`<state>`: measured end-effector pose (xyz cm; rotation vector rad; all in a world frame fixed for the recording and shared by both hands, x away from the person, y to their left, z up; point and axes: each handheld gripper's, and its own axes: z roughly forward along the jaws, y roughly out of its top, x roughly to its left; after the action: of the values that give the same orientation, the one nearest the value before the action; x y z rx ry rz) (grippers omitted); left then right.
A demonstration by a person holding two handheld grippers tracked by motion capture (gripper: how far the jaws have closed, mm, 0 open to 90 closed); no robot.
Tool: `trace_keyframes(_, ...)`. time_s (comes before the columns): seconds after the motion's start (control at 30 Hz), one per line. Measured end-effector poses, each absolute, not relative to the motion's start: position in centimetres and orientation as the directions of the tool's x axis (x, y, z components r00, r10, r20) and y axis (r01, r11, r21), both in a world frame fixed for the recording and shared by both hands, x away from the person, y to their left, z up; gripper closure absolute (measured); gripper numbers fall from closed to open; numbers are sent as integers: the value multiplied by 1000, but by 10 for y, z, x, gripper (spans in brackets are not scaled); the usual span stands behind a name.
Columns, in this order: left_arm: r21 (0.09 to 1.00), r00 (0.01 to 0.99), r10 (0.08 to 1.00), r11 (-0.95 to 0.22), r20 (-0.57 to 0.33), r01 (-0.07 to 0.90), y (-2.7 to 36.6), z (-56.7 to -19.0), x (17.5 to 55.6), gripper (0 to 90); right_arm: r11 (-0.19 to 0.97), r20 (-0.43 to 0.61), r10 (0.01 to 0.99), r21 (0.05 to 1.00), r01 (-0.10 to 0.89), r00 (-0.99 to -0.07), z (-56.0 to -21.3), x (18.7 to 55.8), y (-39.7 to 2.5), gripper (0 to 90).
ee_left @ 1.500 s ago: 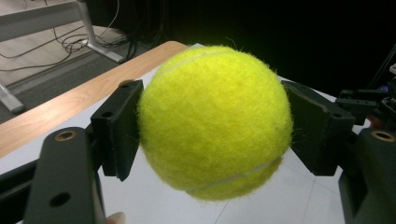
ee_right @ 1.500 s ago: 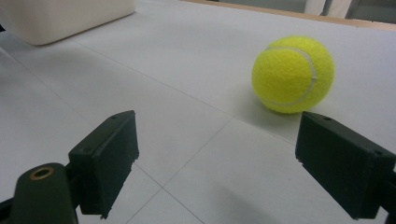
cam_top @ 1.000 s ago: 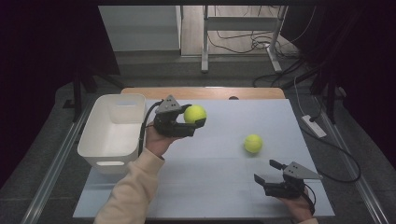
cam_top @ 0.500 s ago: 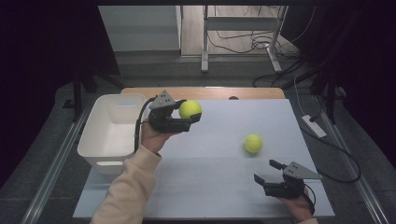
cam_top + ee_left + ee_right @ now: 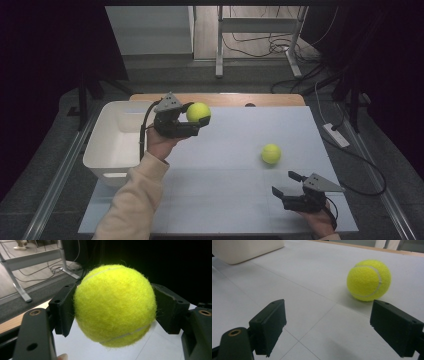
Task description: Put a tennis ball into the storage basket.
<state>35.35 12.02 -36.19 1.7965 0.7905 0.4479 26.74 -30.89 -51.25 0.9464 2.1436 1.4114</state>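
Left gripper (image 5: 192, 121) clamps tennis ball (image 5: 198, 112); right gripper (image 5: 286, 184) spread wide.

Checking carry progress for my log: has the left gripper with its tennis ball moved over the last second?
Yes. The left gripper, shut on the held tennis ball, has drifted left and slightly farther up the table, closer to the white bin.

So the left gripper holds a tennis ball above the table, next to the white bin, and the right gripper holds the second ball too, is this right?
Not quite. The left gripper does hold a tennis ball above the table, next to the white bin. But the right gripper holds nothing: the right gripper view shows its jaws open, with the second ball lying on the table ahead of them.
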Motion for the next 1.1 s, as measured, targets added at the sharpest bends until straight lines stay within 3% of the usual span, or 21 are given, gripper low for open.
trace_keyframes(1.1,932,616,785,-173,-66,319,164,-350,361,267,258,30,726,914,312,-687,-512,268,-307,134)
